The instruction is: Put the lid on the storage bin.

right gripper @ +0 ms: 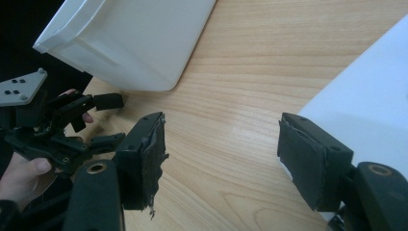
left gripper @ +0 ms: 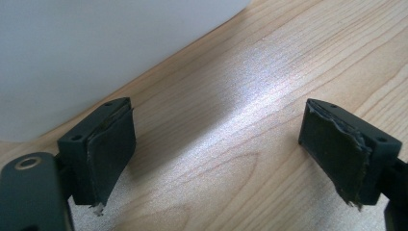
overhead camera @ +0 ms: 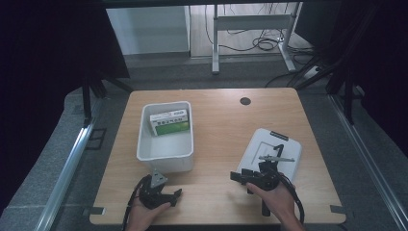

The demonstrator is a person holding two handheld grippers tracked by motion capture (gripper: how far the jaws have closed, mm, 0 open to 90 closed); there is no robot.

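Bin (overhead camera: 166,149) served as landmark, a green-and-white box (overhead camera: 169,122) lying inside at its far end. Left gripper (overhead camera: 166,196) sat just in front of the bin's near wall, jaws wide apart, empty. Right gripper (overhead camera: 244,179) lay well right of the bin, over the near edge of a white lid (overhead camera: 284,144), jaws fully spread, holding nothing.

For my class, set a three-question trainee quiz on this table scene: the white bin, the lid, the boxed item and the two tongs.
1. True or false: the green and white box lies inside the white bin.
2. Multiple choice: the flat white lid lies A) on top of the bin, B) on the table right of the bin, C) on the floor.
3. In a few words: how do the left tongs and the right tongs stand, and is anything between their jaws?

Key
1. True.
2. B.
3. Both open, with nothing between the jaws, only the bare wooden table below.
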